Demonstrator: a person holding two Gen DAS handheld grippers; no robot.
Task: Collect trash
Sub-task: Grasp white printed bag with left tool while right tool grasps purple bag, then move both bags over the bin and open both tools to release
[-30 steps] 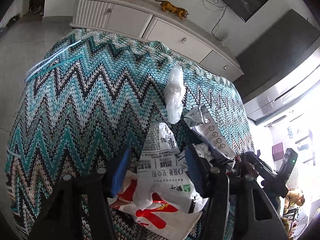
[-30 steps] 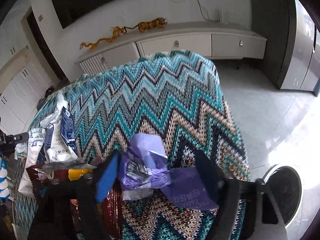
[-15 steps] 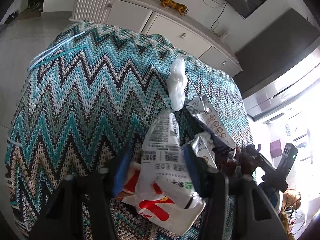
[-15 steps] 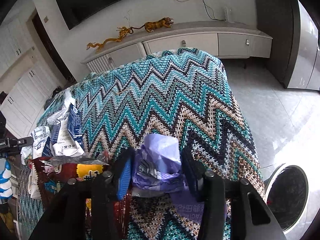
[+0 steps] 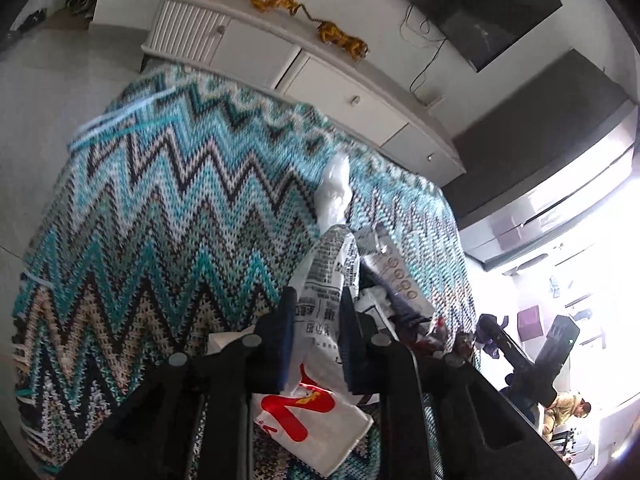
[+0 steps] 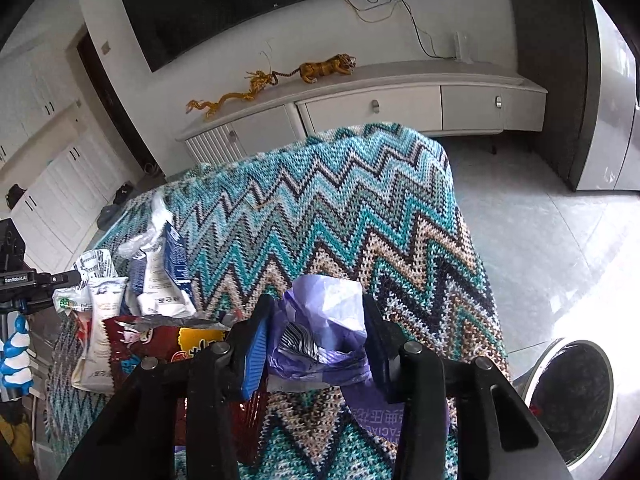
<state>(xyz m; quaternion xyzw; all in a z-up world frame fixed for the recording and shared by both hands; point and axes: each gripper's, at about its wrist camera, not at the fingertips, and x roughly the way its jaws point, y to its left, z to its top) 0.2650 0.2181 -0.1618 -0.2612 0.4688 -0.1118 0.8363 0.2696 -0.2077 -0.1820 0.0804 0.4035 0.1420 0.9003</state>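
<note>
Our left gripper [image 5: 318, 312] has just been closing and now clamps a white printed plastic wrapper [image 5: 326, 280]. Our right gripper [image 6: 316, 336] pinches a crumpled purple plastic bag [image 6: 326, 320] near the zigzag-knit tabletop's [image 6: 360, 220] near edge. Several wrappers [image 6: 132, 300] remain uncollected.

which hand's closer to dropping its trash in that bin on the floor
Right. The right gripper is shut on the purple wrapper, and the round bin sits just beside it in its own view. The left gripper pinches the white printed bag, with no bin visible.
</note>
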